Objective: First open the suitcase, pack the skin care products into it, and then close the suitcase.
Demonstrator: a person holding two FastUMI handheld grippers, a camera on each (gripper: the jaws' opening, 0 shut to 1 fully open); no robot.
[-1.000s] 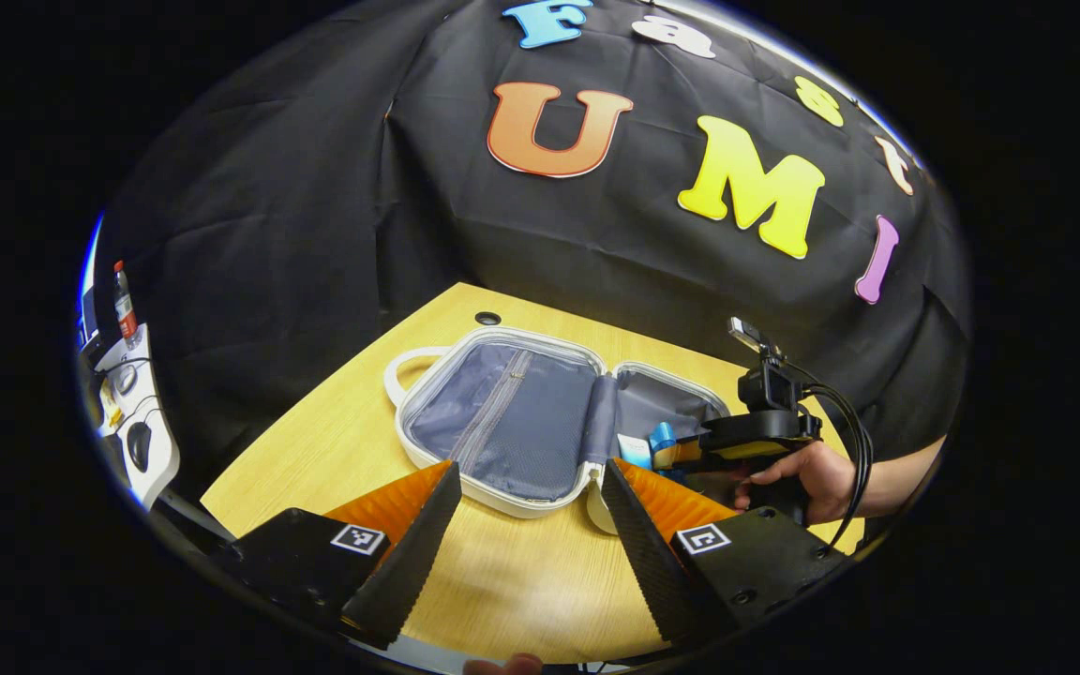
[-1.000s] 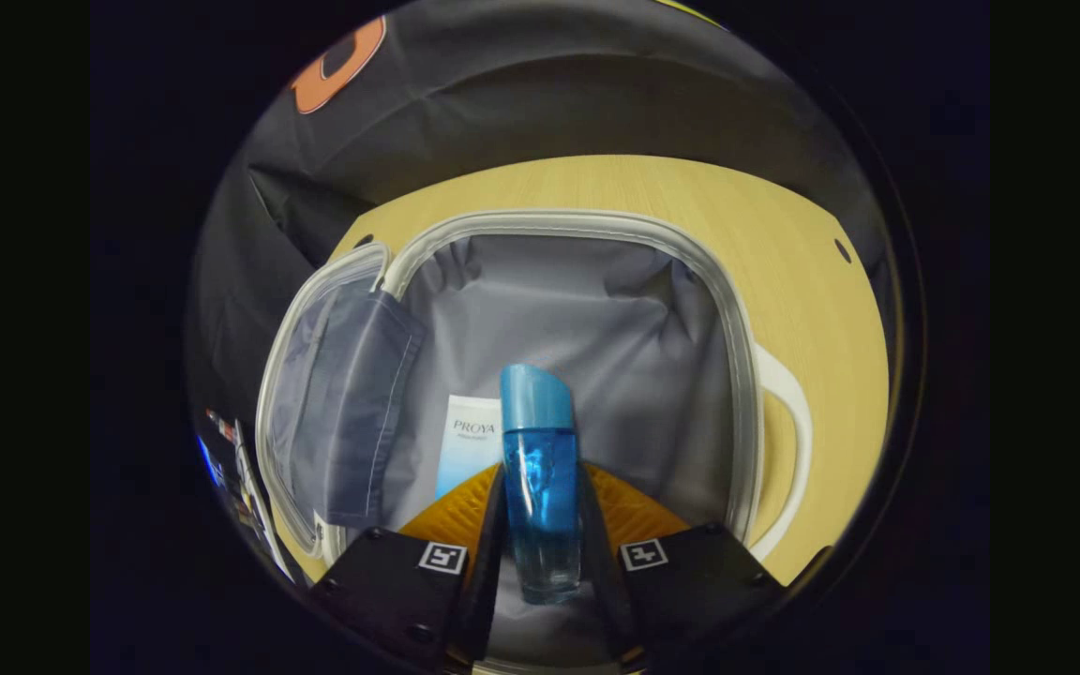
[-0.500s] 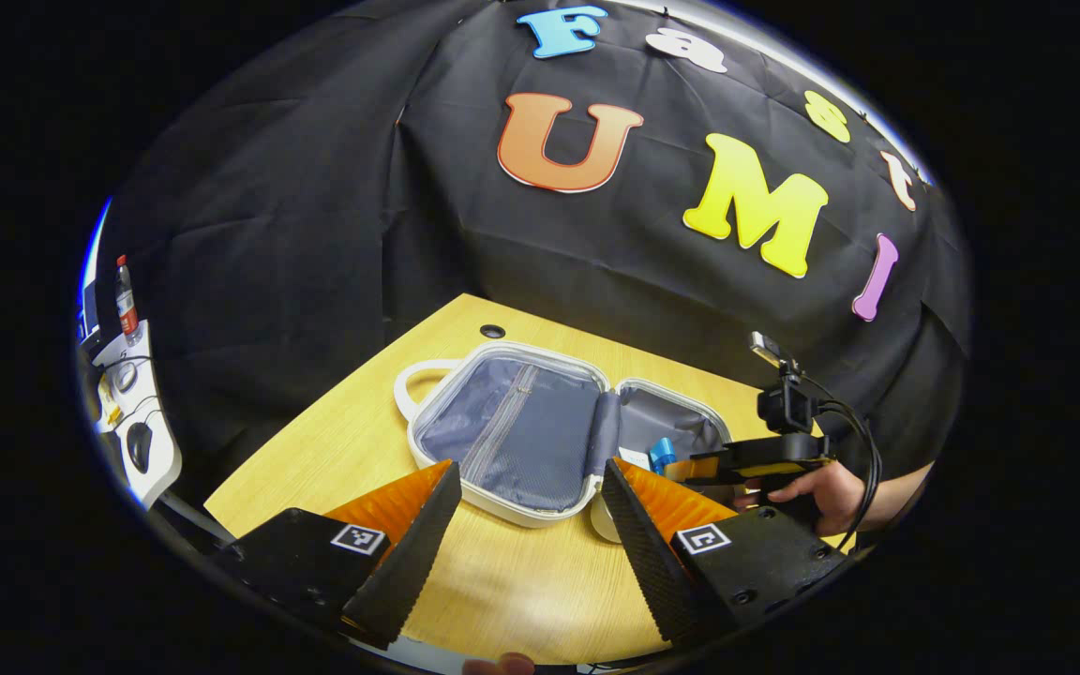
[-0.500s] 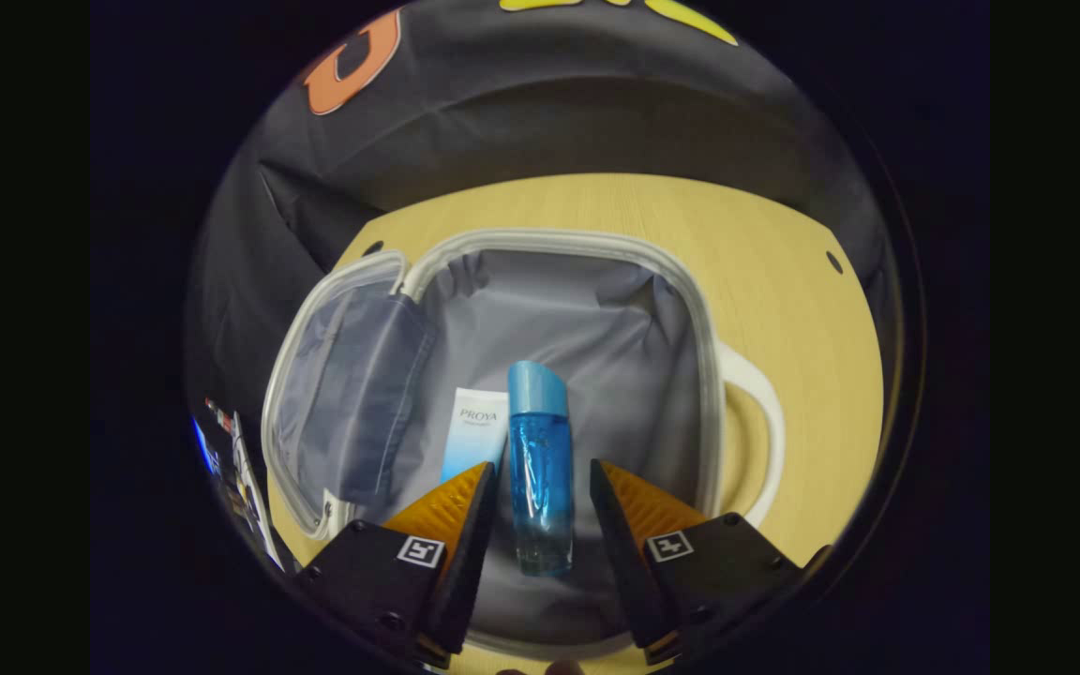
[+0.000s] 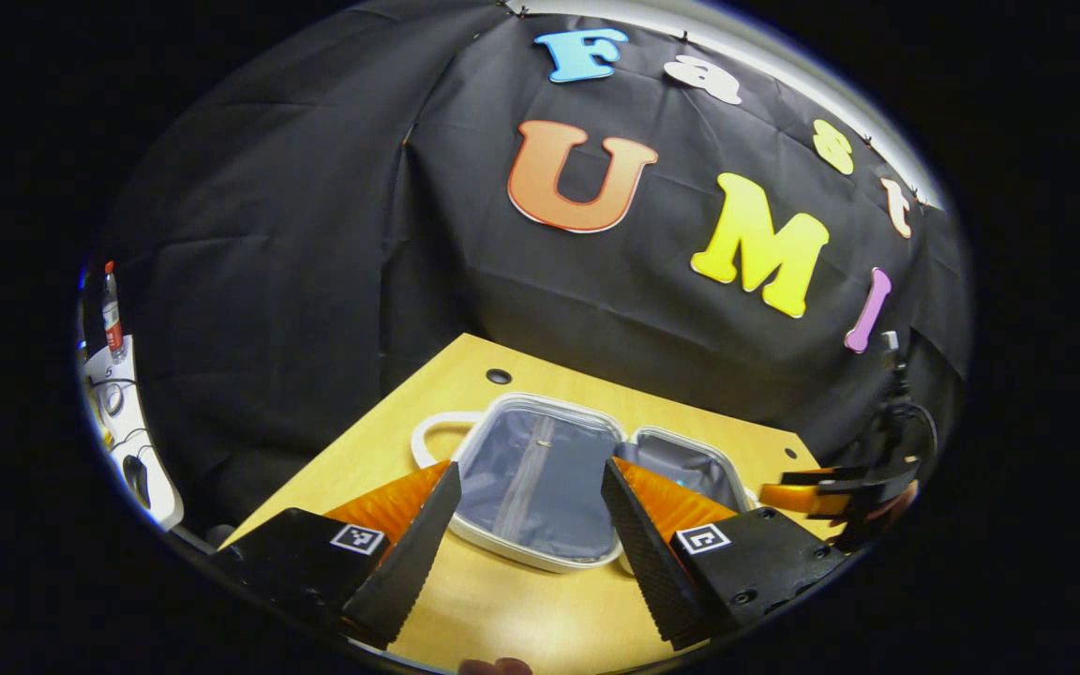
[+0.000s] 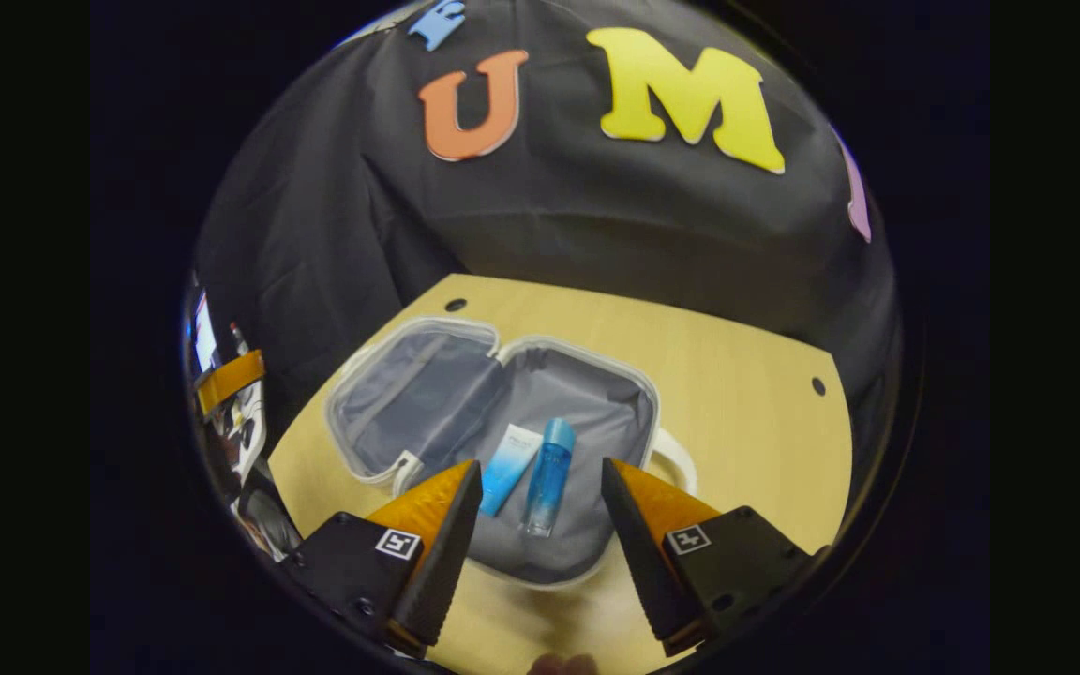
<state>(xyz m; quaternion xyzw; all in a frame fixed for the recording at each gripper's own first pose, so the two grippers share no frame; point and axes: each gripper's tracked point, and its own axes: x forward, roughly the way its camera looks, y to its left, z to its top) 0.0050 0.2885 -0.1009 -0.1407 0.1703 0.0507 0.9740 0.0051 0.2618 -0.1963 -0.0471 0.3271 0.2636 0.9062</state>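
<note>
Suitcase (image 6: pixel 596 553) lies flat and wide open on the desk (image 6: pixel 746 394), just ahead of the right claw (image 6: pixel 540 511), whose jaws stand apart and empty. Beyond its tips a blue bottle (image 6: pixel 547 473) and a pale tube (image 6: pixel 509 455) rest side by side in the nearer half, long axes running away from the claw, caps at the far end. The left claw (image 5: pixel 526 511) is likewise spread and empty, with the lid half (image 5: pixel 531 469) straight ahead. That shell looks stiff and light; its rim should give the best hold for swinging it shut.
</note>
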